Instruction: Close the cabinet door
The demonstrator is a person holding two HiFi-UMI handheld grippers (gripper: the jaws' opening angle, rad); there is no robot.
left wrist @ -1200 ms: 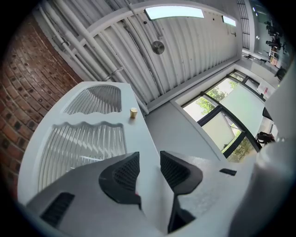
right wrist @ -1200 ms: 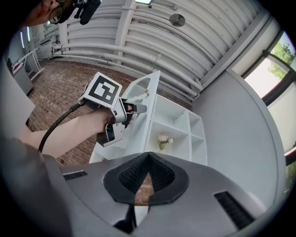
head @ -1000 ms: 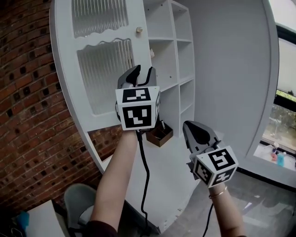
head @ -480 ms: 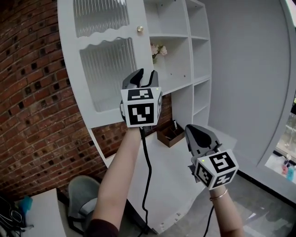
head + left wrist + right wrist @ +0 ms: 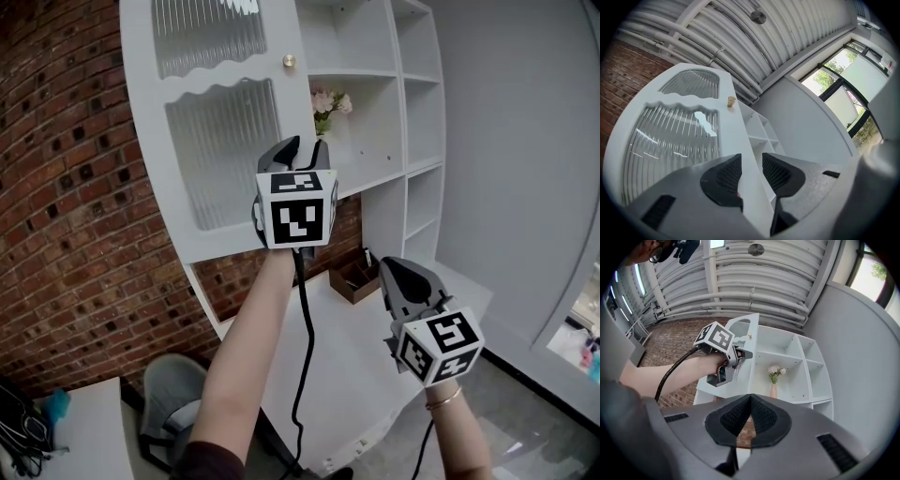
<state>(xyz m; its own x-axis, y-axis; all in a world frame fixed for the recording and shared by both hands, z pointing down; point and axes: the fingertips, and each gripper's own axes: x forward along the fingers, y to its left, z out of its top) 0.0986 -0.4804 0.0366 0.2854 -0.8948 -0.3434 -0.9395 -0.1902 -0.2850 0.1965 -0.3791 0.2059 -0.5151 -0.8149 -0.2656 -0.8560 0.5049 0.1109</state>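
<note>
Left gripper view: left gripper [image 5: 751, 163] pinches cabinet door [image 5: 733, 129] edge; right gripper [image 5: 750, 400] closed.

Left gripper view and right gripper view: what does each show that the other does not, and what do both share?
Only the left gripper view: windows, and a close look at the left gripper, its jaws closed on the cabinet door edge. Only the right gripper view: the right gripper, jaws together, and a vase of flowers. Both: the brass knob and shelves.
</note>
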